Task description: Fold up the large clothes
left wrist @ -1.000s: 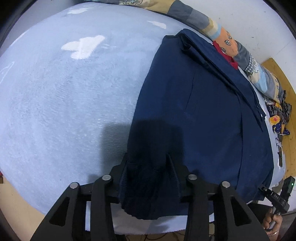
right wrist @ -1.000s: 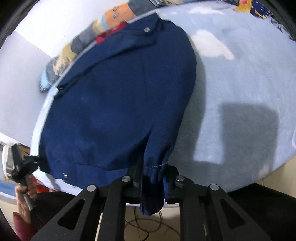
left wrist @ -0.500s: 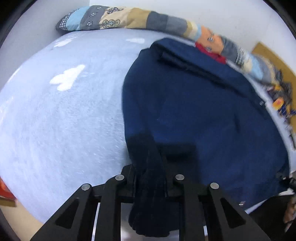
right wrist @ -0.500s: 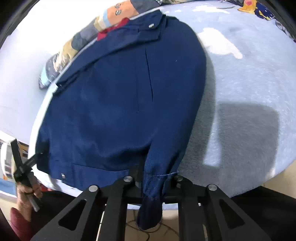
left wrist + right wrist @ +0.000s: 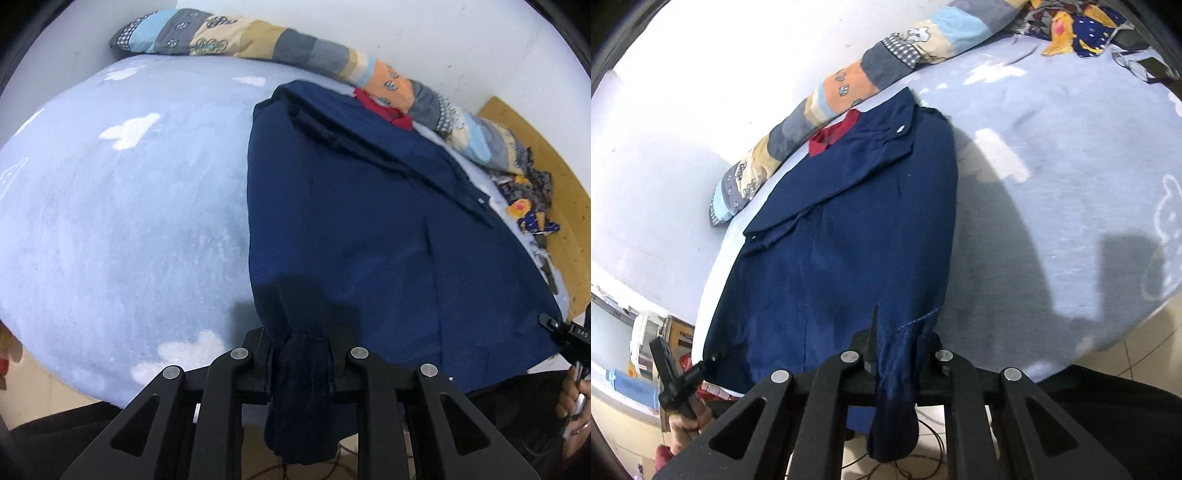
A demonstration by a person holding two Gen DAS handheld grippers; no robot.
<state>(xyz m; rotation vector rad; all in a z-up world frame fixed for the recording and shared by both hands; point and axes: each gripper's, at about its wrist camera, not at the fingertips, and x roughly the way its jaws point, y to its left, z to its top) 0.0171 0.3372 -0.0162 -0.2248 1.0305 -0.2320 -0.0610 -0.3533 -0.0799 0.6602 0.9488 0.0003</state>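
Navy-blue cloth filled both wrist views as a large jacket (image 5: 369, 221) lay spread on a pale blue blanket (image 5: 129, 221) printed with white clouds. From the left wrist camera, the left gripper (image 5: 301, 347) was seen clamped on a bunched corner of the jacket at the bed's near edge, the loose end hanging below the fingers and out of sight behind them. That view also took in a patchwork quilt roll (image 5: 258, 40) along the white wall, a red collar piece (image 5: 384, 109) at the jacket's top, and a heap of patterned clothes (image 5: 528, 206) by a wooden board (image 5: 546, 155); the other tool appeared only as a black fragment at the right edge, cut off by the frame. From the right wrist camera, the right gripper (image 5: 895, 350) was pinched on the jacket's (image 5: 849, 229) opposite lower corner, fabric drooping between its fingers. Only this view showed a silver button on the lapel and, far left, cluttered shelving too distorted to identify. The tiled floor showed at lower right.
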